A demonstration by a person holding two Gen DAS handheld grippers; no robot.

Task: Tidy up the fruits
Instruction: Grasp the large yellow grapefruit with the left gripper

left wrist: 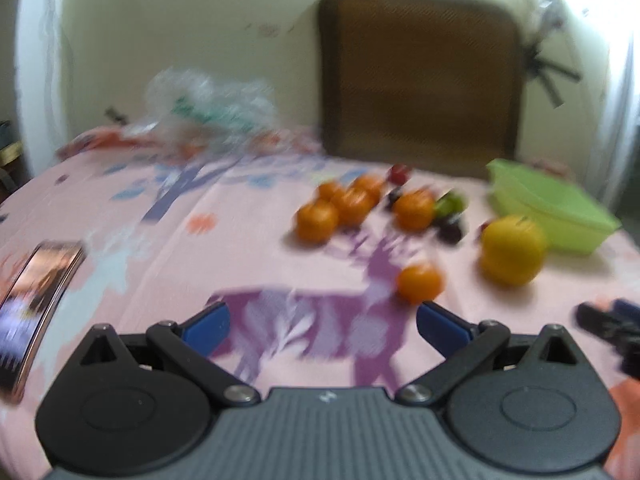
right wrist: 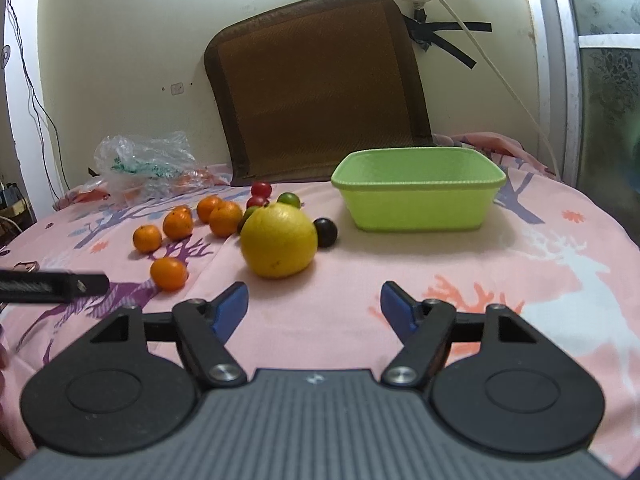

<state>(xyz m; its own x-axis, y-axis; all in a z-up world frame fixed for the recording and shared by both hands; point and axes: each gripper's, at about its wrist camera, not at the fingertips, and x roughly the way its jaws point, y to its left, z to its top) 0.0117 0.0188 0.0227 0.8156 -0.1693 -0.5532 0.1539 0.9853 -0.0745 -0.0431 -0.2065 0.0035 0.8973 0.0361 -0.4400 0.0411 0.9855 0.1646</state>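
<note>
Ahead of you a brown woven mat (right wrist: pixel 320 88) leaning on the cream wall (right wrist: pixel 120 40), crumpled clear plastic bag (right wrist: pixel 144 160) beside it, phone (left wrist: pixel 36 304) (badly blurred) at your left, white cable (right wrist: pixel 500 72) with black tape (right wrist: pixel 452 40).

Your left black-and-grey tongs with blue pads (left wrist: pixel 323 322) are spread wide open, nothing between them, held low and level. Your right black-and-grey tongs with blue pads (right wrist: pixel 313 304) are the same deal: gaping, empty, pointing straight ahead. The left view's pretty blurry.
</note>
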